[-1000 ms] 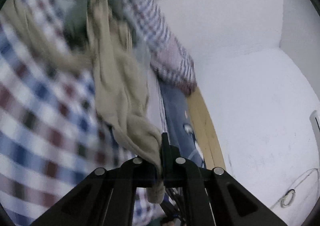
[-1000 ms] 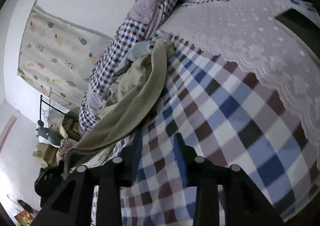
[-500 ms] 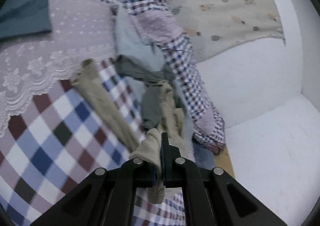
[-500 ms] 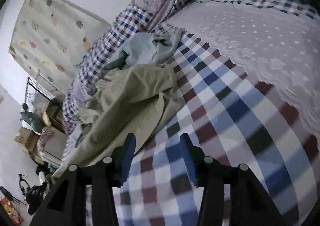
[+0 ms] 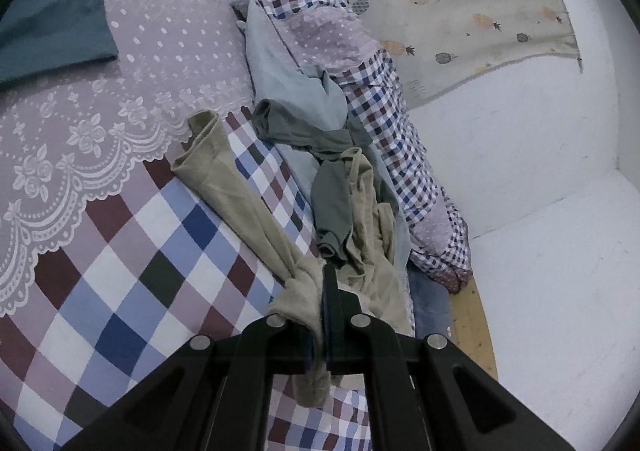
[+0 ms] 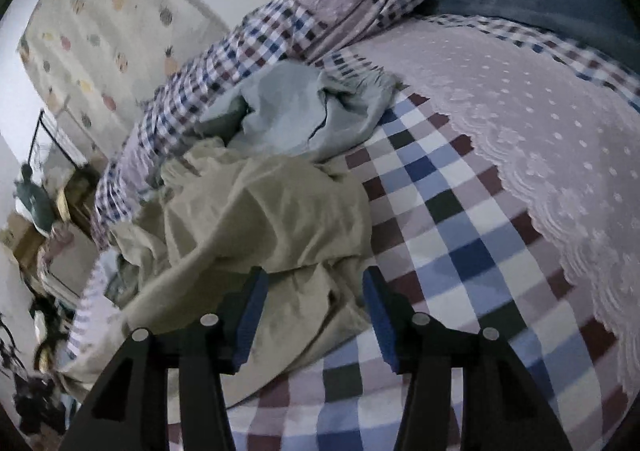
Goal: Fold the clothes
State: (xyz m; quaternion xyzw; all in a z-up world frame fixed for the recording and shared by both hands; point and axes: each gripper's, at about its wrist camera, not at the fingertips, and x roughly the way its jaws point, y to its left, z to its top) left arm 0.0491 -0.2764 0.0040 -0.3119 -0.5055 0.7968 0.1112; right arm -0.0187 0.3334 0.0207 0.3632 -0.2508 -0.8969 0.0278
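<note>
The left tool (image 5: 323,315) pinches a bunched edge of the beige garment (image 5: 224,187), which lies crumpled across the checked bed (image 5: 120,291), while the right tool (image 6: 312,315) hovers spread over it, seemingly mid-spreading, so a second grip looks needed

Over the last second the left gripper (image 5: 323,315) dragged the beige pants (image 5: 240,203) down off the pile onto the checkered bedspread (image 5: 120,271), and the right gripper (image 6: 312,315) spread wider and moved in over them.
</note>
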